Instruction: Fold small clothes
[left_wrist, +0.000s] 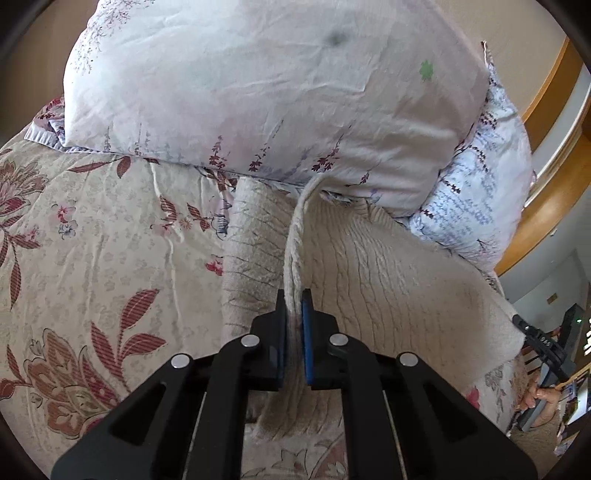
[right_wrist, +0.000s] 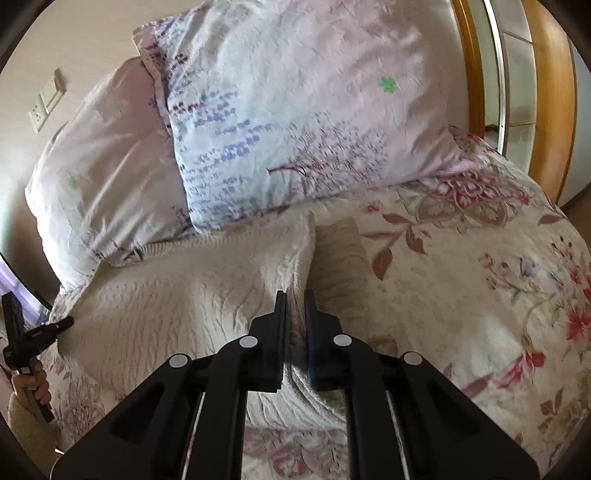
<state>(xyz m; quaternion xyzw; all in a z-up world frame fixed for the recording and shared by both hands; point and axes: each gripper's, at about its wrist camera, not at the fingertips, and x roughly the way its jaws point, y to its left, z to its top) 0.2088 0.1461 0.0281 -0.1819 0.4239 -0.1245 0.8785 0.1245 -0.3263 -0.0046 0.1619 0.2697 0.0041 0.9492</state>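
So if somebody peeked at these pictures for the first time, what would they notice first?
Probably the cream knitted garment spread on the flowery bedspread, with a black claw pinching it at each side: the left claw holds a raised fold, and the right claw grips another bunched edge. Behind it, two big pale pillows with purple flower prints are piled at the head of the bed.

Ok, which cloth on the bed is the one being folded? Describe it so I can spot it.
On the floral bedspread, just below the two pale floral pillows, lies a cream knitted garment. The left gripper and right gripper each pinch an edge. It is plain and ribbed, unlike the printed fabrics around it.
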